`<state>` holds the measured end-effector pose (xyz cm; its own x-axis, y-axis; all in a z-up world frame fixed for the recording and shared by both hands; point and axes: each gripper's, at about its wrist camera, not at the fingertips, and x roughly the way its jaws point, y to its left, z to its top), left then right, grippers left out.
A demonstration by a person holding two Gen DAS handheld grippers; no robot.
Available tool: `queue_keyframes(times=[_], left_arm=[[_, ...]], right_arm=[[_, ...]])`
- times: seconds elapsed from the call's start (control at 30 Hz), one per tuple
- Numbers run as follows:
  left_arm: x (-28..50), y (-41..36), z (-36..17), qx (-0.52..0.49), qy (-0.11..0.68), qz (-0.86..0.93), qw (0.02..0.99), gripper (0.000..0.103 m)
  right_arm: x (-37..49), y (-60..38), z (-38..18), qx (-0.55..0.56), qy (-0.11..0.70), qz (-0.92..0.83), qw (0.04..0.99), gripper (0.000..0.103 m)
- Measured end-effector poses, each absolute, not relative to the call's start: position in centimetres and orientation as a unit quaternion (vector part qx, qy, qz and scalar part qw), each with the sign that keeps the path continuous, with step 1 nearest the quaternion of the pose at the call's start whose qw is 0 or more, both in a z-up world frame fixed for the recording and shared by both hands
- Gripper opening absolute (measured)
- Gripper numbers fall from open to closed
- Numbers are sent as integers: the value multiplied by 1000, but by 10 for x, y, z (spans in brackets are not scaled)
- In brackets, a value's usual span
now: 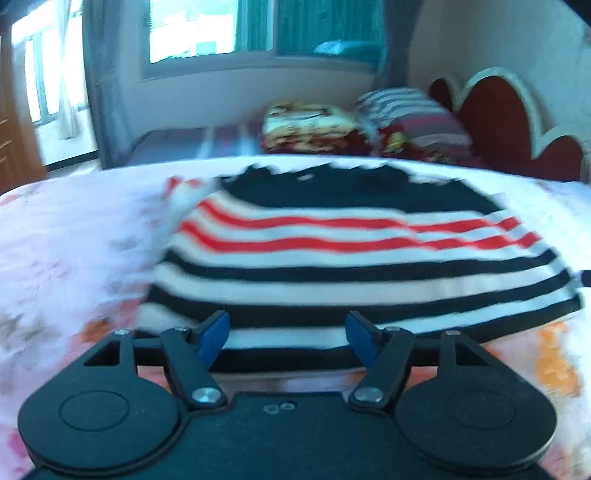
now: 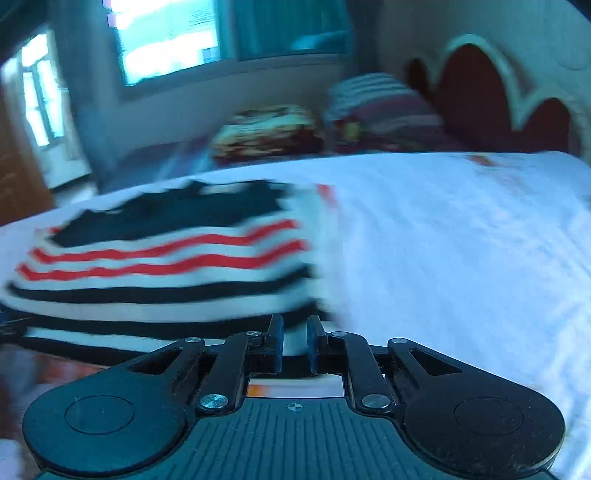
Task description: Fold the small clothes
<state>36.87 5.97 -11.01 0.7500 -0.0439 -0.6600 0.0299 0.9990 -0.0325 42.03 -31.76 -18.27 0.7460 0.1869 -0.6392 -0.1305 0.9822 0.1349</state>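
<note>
My left gripper is spread wide, its blue pads well apart and holding nothing. Straight ahead of it the striped sweater lies flat on the bedspread, its near hem just in front of my fingertips and running across between them. The near bands are black and white, beyond them come two red stripes, and the farthest part is solid black. Whether the pads touch the hem I cannot tell; the picture is blurred.

My right gripper has its jaws drawn close, with only a narrow gap between the pads. Nothing is visibly caught in that gap. From this tool the sweater sits ahead and to the left, its right edge ending just ahead of the fingers, slightly left of them. To the right of the tool is pale bedspread.

Far ahead of both tools, past the sweater, a folded floral blanket and a striped pillow rest side by side, with a dark red scalloped headboard beyond to the right and a window on the far wall.
</note>
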Motion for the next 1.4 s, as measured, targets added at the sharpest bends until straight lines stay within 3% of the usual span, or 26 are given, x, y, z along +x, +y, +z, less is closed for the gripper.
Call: queue_keyframes(times=[0.2,0.33,0.43,0.83,1.13,1.2,1.23,1.27,1.3,1.33,1.4], left_arm=[[381,26,-128,11,374,-29,927,76],[373,57,-127,25,371,12,928,77],[365,102,-130,-27,370,17,929,77],[364,92,-129,8,372,24,928,77],[369,95,-126,3,383,21,923,77],[363,97,-114,-8,384,35,922,73],[355,100,-107,-15,371,48,927,75],[346,105,-102,-31,357,64,931,79],[338,111,-99,-59,350,71,932,75],[330,119,-100,-101,349,73,929,72],[318,133,-107,-184,349,81,915,59]], right_arm=[[426,-259,-205,-22,379,130,916,13],[431,-285,-205,-24,386,88,918,14],[435,-320,-209,-7,395,64,917,14],[439,-308,-210,-54,397,74,913,14],[437,-309,-205,-41,401,71,912,15],[431,-315,-193,-17,385,79,919,15],[425,-317,-186,-4,371,85,925,31],[420,-318,-181,5,362,93,927,67],[416,-317,-176,12,351,101,931,74],[411,-315,-171,16,337,114,934,73],[409,-307,-165,16,328,131,935,53]])
